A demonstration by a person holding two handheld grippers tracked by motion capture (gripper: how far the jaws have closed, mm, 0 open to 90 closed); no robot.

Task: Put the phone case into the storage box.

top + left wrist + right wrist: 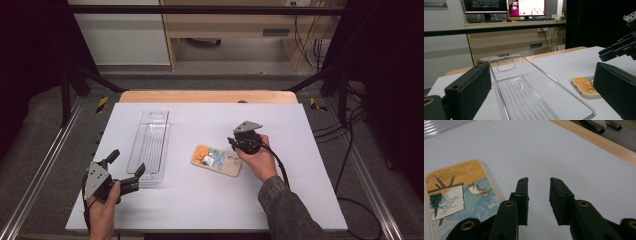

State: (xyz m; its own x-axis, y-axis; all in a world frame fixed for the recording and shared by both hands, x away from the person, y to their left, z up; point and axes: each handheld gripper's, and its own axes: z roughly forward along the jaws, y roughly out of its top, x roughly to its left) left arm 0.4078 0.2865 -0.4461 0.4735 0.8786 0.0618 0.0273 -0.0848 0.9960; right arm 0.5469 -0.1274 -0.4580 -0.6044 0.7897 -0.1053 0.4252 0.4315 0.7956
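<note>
A clear plastic tray (pixel 149 145) lies lengthwise on the white table left of centre. A phone case (pixel 216 160) with a painted orange and blue picture lies flat to its right. My left gripper (pixel 128 161) is open wide at the tray's near end, one jaw on either side of the tray (pixel 524 92) in the left gripper view (pixel 542 75). My right gripper (pixel 233 142) hovers at the phone case's far right edge. Its jaws (pixel 539 181) stand slightly apart with nothing between them, just right of the case (pixel 456 190).
The white table top (pixel 210 200) ends in a wooden strip (pixel 207 96) at the far side. A black cable (pixel 280 165) trails from the right gripper over the forearm. Black frame bars (pixel 200 9) and metal rails (pixel 45 165) border the table.
</note>
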